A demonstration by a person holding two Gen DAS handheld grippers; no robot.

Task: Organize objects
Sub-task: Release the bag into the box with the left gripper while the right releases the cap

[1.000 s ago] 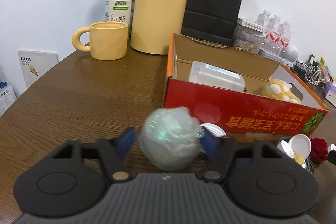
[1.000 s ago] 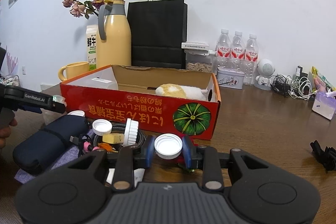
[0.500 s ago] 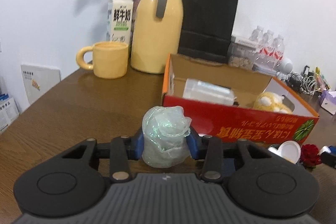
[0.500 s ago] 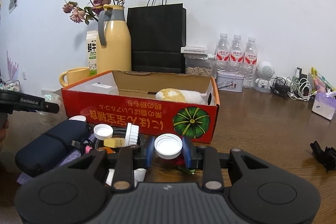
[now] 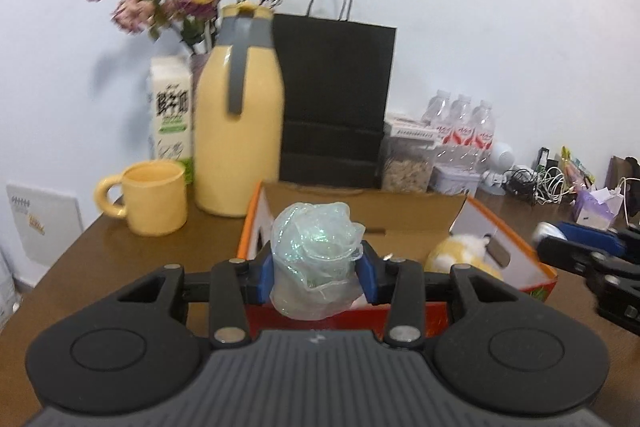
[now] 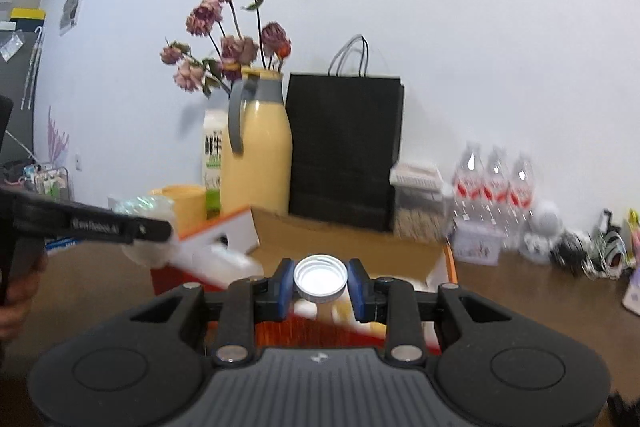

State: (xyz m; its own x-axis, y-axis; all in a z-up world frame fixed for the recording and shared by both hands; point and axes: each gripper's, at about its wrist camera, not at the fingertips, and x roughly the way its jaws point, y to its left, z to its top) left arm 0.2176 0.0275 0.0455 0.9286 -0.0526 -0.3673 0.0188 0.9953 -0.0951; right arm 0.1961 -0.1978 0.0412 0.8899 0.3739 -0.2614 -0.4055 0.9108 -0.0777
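Between the blue pads of my left gripper (image 5: 316,273) I hold a crumpled greenish plastic ball (image 5: 316,261), pinched part-closed just ahead of the orange cardboard box (image 5: 508,239). My right gripper (image 6: 320,283) clamps narrowly on a white bottle cap (image 6: 320,278), also over the box, above the tabletop (image 5: 120,251).

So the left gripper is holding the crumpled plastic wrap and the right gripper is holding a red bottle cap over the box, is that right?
Not quite: the cap in the right gripper is white, not red, as the right wrist view shows. The left gripper does hold the crumpled plastic wrap, over the box.
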